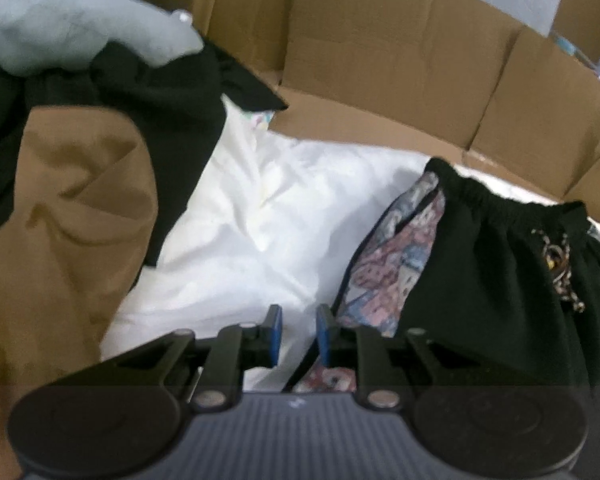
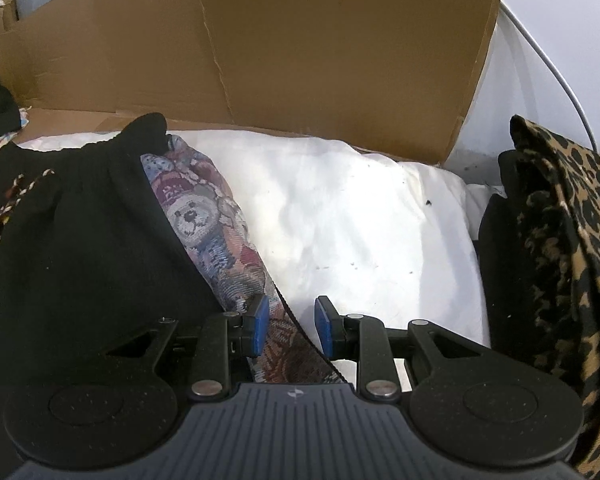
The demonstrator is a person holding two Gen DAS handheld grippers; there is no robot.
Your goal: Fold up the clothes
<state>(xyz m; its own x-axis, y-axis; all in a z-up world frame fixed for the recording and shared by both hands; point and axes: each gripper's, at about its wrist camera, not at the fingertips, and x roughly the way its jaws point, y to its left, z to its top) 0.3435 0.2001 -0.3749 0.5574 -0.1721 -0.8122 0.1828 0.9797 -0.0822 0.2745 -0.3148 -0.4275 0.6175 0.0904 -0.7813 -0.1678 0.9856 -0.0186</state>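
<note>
A black garment [image 1: 480, 272] with an elastic waistband, a braided drawstring and a teddy-bear patterned side panel [image 1: 388, 264] lies on a white sheet [image 1: 240, 220]. My left gripper [image 1: 299, 332] hovers at its left edge, jaws narrowly apart. The dark hem runs past the right pad and nothing is pinched. In the right wrist view the same black garment [image 2: 80, 240] fills the left side, with its other patterned panel [image 2: 204, 220] beside it. My right gripper [image 2: 292, 326] is open over that panel's hem. The hem lies loose between the blue pads [image 2: 260, 324].
A pile of brown cloth [image 1: 60, 220], black cloth [image 1: 160, 100] and grey-green cloth [image 1: 80, 28] lies to the left. Cardboard walls [image 1: 380, 60] [image 2: 320, 40] stand behind the white sheet [image 2: 360, 220]. A leopard-print cloth [image 2: 572, 220] hangs at the right.
</note>
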